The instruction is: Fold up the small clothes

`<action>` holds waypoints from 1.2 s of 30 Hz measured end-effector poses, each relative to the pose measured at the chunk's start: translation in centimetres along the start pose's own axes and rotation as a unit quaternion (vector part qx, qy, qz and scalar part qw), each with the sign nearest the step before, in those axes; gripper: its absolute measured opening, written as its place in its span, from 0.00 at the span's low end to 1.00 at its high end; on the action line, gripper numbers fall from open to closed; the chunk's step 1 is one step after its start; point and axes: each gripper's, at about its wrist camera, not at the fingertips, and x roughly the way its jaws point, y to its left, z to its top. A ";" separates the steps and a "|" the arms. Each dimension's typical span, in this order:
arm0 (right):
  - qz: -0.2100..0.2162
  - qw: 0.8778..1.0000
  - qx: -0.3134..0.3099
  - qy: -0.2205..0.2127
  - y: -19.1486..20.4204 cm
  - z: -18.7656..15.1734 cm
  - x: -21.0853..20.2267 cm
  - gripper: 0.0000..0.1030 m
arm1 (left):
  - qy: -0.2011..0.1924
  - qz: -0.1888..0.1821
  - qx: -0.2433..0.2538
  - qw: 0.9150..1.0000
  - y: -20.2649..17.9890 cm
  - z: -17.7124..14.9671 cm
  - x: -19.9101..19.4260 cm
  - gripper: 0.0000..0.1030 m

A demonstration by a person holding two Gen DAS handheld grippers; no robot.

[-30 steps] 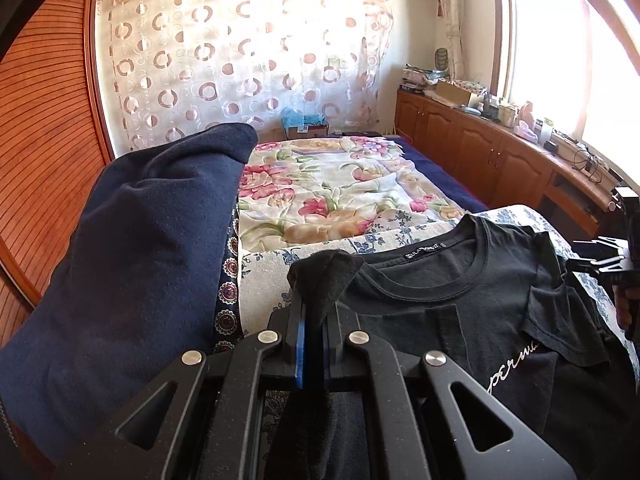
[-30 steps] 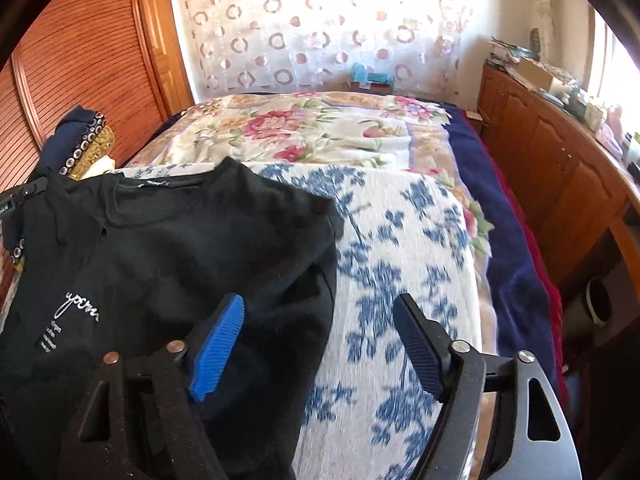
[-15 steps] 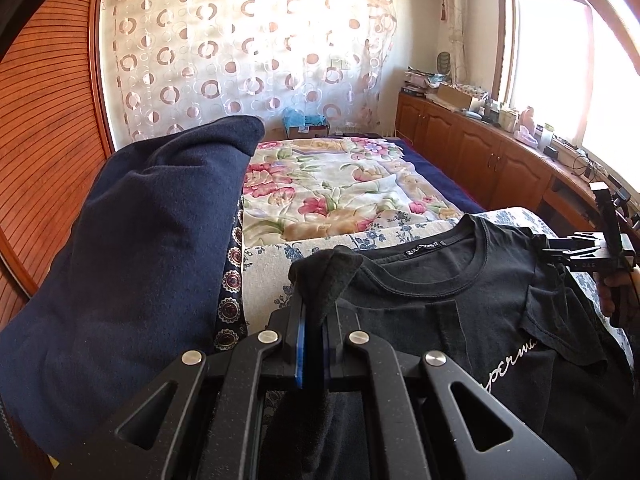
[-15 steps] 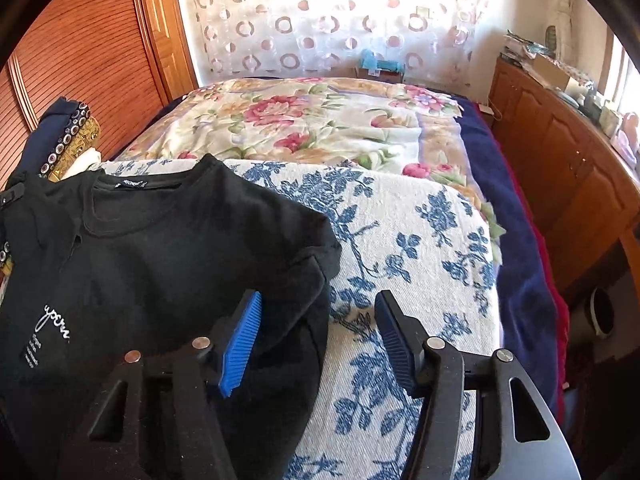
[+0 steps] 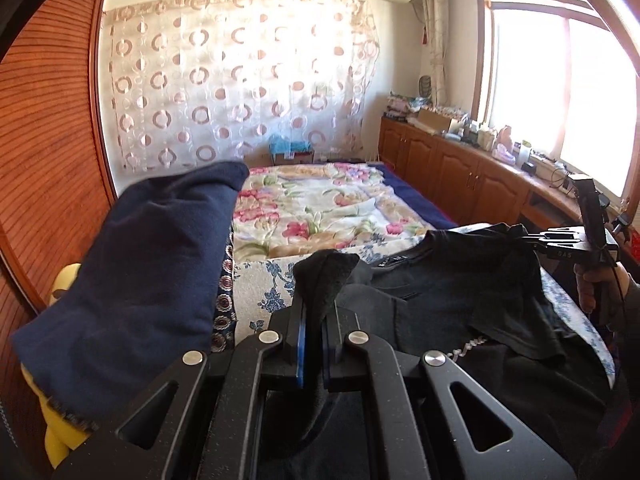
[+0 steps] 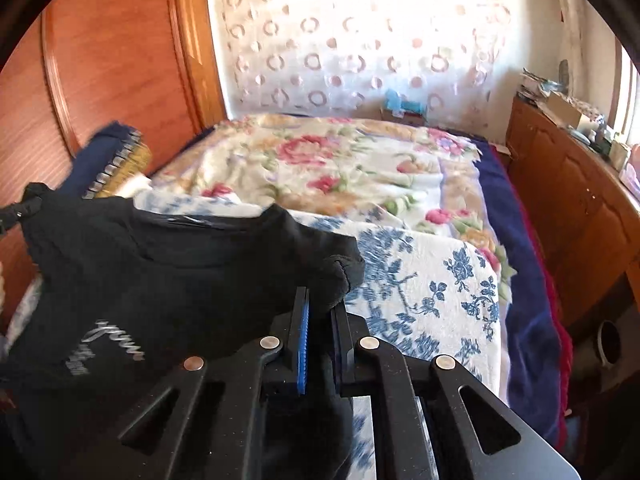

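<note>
A black T-shirt (image 5: 460, 300) with white script print hangs stretched between both grippers, lifted off the blue-flowered blanket (image 5: 260, 292). My left gripper (image 5: 314, 316) is shut on one shoulder of the shirt; cloth bunches above its blue pads. My right gripper (image 6: 320, 312) is shut on the other shoulder; the shirt (image 6: 168, 280) spreads to its left. In the left wrist view the right gripper (image 5: 532, 240) shows at far right, held by a hand. The left gripper's tip (image 6: 20, 212) shows at the left edge of the right wrist view.
A dark navy folded garment (image 5: 152, 272) lies on a stack at the left, beside the wooden wardrobe (image 5: 44, 160). A floral quilt (image 5: 316, 208) covers the bed beyond. Wooden cabinets (image 5: 460, 172) with clutter run along the right wall under the window.
My right gripper has closed on the shirt's shoulder; it was open a second ago. Both grippers have risen and the shirt has lifted off the blanket.
</note>
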 end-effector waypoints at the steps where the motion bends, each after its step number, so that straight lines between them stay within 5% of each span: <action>1: -0.002 1.000 0.002 -0.010 0.2 -0.3 -1.1 0.08 | -0.005 0.000 0.000 1.000 -0.1 -0.1 -0.8 0.06; 8: 0.006 0.999 0.003 -0.052 2.5 -4.5 -8.3 0.08 | -0.029 -0.002 -0.003 1.000 -0.3 -2.0 -6.3 0.06; 25: 0.023 0.996 0.052 -0.063 4.2 -16.5 -20.3 0.08 | -0.034 0.024 -0.004 0.999 -2.1 -10.5 -17.2 0.06; 31: 0.018 0.997 0.039 -0.057 4.6 -17.3 -23.2 0.08 | -0.020 0.020 -0.012 1.000 -1.2 -12.0 -18.4 0.06; 36: 0.025 0.998 0.055 -0.004 4.6 -19.3 -21.0 0.08 | 0.034 -0.005 -0.026 0.999 -1.2 -14.8 -15.2 0.06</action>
